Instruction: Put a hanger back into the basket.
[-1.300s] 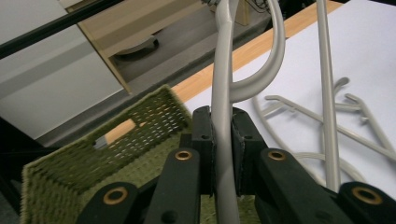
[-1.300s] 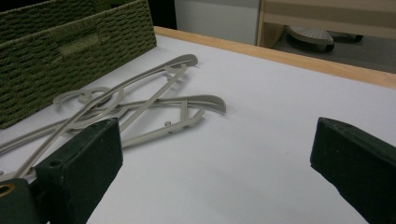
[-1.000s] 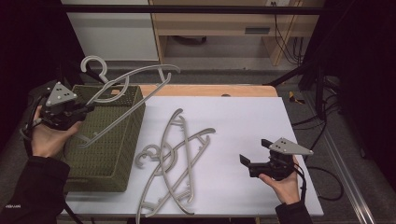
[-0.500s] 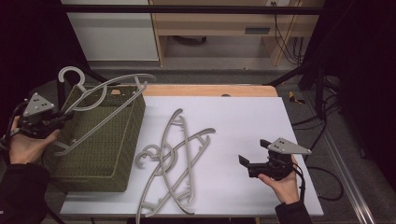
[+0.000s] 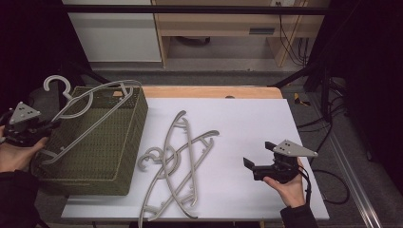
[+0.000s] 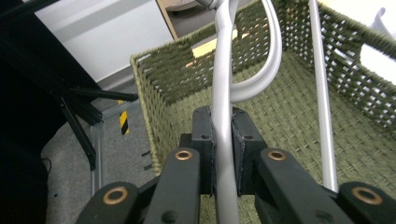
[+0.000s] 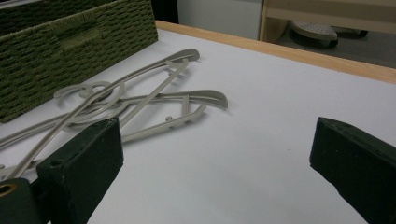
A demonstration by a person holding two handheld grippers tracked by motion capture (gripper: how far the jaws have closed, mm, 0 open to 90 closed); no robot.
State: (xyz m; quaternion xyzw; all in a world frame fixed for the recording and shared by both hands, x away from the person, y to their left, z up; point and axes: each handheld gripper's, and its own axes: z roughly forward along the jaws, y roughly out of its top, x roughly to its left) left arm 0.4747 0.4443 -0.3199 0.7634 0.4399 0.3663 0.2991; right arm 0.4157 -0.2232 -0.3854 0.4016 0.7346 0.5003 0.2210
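Observation:
My left gripper (image 5: 49, 126) is shut on a grey plastic hanger (image 5: 95, 108), at the left edge of a green woven basket (image 5: 127, 142). The hanger slants over the basket's open top, with its hook (image 5: 57, 85) sticking up past the far left corner. In the left gripper view the pads (image 6: 243, 135) clamp one thin arm of the hanger (image 6: 223, 79) above the basket's inside (image 6: 289, 116). More grey hangers (image 5: 177, 166) lie crossed on the white table. My right gripper (image 5: 259, 154) stands open to their right, low over the table, with nothing between its fingers (image 7: 84, 163).
The white tabletop (image 5: 247, 118) has a wooden strip (image 5: 214, 91) along its far edge. The crossed hangers (image 7: 154, 88) lie between the basket (image 7: 70, 42) and my right gripper. Cables and a dark frame stand off the table's right side.
My left gripper has carried the hanger to the left and down, from above the basket's right side to over its left part. The right gripper has stayed put.

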